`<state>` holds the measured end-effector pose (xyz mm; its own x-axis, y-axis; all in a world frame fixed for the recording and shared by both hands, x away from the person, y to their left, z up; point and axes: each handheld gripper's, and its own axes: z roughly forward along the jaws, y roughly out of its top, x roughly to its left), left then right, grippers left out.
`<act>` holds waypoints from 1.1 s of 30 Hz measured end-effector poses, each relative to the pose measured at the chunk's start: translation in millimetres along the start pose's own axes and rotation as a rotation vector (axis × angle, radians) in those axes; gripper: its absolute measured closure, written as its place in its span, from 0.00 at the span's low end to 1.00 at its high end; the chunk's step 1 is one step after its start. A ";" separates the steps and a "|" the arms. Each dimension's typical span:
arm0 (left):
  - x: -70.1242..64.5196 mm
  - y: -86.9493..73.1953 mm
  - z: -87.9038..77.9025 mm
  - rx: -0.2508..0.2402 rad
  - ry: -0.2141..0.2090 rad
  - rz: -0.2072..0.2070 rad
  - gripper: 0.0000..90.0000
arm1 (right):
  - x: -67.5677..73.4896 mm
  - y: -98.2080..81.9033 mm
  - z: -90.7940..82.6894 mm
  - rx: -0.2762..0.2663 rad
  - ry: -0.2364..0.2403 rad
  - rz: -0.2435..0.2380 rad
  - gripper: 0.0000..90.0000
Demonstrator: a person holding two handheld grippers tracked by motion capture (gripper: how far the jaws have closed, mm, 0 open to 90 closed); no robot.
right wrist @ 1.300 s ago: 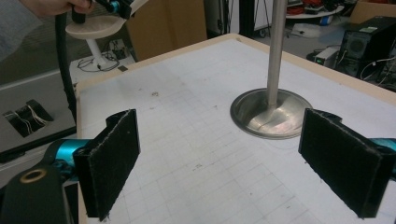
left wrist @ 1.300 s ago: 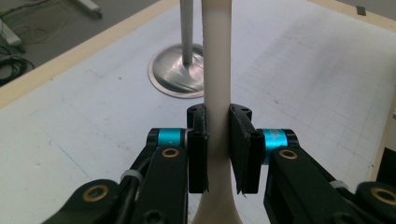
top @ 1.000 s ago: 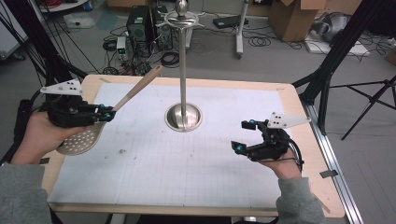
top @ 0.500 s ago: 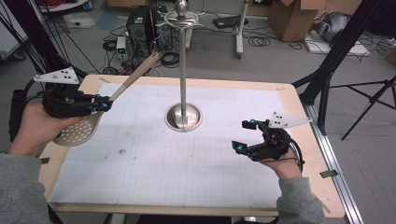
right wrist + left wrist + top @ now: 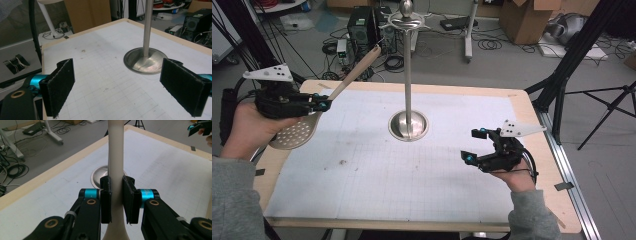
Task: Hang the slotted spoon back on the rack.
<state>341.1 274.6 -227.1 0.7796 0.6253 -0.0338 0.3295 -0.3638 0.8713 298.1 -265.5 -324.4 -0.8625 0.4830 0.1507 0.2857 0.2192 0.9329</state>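
Observation:
A beige slotted spoon with a long handle is held above the table's left edge. My left gripper is shut on its handle, the black pads pressing on both sides. A steel stand with a round base and a tall pole rises from the middle of the white mat. My right gripper hovers over the mat's right side, jaws wide open and empty, facing the stand's base.
The table's wooden rim borders the mat. Behind the table lie computer cases, cables and cardboard boxes. A black tripod stands off the right edge.
My left hand has lifted the spoon off the table edge and tilted its handle steeper, toward the pole's top. The right gripper has stayed put.

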 end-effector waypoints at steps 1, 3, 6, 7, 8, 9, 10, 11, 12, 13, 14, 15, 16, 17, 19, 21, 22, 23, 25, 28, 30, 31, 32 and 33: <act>0.9 1.7 -1.9 -0.006 -0.001 -0.002 0.87 | -0.1 0.0 0.1 0.000 0.000 -0.001 0.13; 1.8 4.0 -4.6 -0.015 -0.004 -0.006 0.87 | 0.0 -0.1 0.4 0.002 0.004 -0.001 0.13; 2.0 7.7 -9.2 -0.040 -0.016 -0.016 0.87 | 0.9 0.1 0.3 0.005 0.005 0.003 0.13; 2.3 8.9 -10.7 -0.049 -0.022 -0.022 0.87 | 1.0 0.1 0.2 0.004 0.005 0.001 0.13; 2.1 9.8 -12.0 -0.061 -0.020 -0.025 0.87 | 1.0 0.2 0.0 0.000 0.001 -0.001 0.13; 2.5 11.2 -13.8 -0.066 -0.021 -0.024 0.87 | 1.3 0.3 -0.4 -0.001 0.004 0.002 0.13; 2.5 11.9 -14.6 -0.068 -0.021 -0.025 0.86 | 0.9 0.3 -0.8 -0.003 0.004 -0.003 0.13; 2.7 12.8 -15.9 -0.068 -0.018 -0.020 0.87 | 0.9 0.4 -1.1 -0.004 0.003 -0.003 0.13; 2.7 13.8 -16.4 -0.068 -0.020 -0.025 0.87 | 1.0 0.4 -1.7 -0.005 0.004 0.000 0.13; 2.5 14.9 -16.9 -0.069 -0.017 -0.023 0.86 | 0.6 0.4 -2.0 -0.007 0.001 -0.006 0.13; 2.8 15.5 -17.0 -0.069 -0.019 -0.024 0.87 | 0.6 0.3 -2.2 -0.005 0.002 -0.004 0.13; 3.0 16.2 -17.0 -0.073 -0.019 -0.029 0.87 | 0.5 0.3 -2.1 -0.006 0.001 -0.005 0.13; 3.1 16.9 -17.0 -0.081 -0.021 -0.031 0.87 | 1.1 0.3 -2.1 -0.002 0.003 0.002 0.13; 3.5 17.5 -16.8 -0.087 -0.028 -0.030 0.86 | 1.2 0.3 -1.9 -0.002 0.003 0.001 0.13; 3.1 19.3 -16.6 -0.100 -0.034 -0.031 0.86 | 1.3 0.4 -1.8 -0.002 0.005 -0.002 0.13; 2.5 21.0 -16.7 -0.096 -0.034 -0.030 0.87 | 1.1 0.3 -2.1 -0.002 0.005 0.001 0.13; 2.3 21.9 -16.7 -0.095 -0.034 -0.029 0.87 | 0.6 0.2 -2.4 -0.003 0.005 0.001 0.13; 2.1 22.4 -16.3 -0.097 -0.034 -0.029 0.86 | 0.2 0.1 -2.6 -0.003 0.004 0.002 0.13; 1.3 24.2 -15.4 -0.104 -0.037 -0.031 0.86 | -0.1 0.0 -3.1 -0.005 0.003 0.003 0.13; 0.7 27.1 -13.9 -0.108 -0.038 -0.033 0.87 | 0.1 0.2 -4.2 -0.008 0.002 0.001 0.13; 0.6 28.7 -12.4 -0.105 -0.039 -0.030 0.86 | 0.0 0.2 -4.6 -0.013 0.004 0.002 0.13; 0.2 29.6 -11.2 -0.103 -0.034 -0.033 0.87 | -0.2 0.2 -4.7 -0.014 0.004 0.001 0.13; 0.2 29.9 -10.1 -0.105 -0.039 -0.041 0.87 | 0.0 0.2 -5.1 -0.013 0.004 0.003 0.13; 0.1 30.2 -9.1 -0.102 -0.035 -0.042 0.87 | -0.2 0.2 -5.5 -0.012 0.004 0.002 0.13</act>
<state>346.2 269.9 -196.3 0.7850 0.6134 -0.0871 0.3077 -0.2641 0.9141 296.1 -270.3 -322.4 -0.8638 0.4798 0.1539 0.2822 0.2077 0.9366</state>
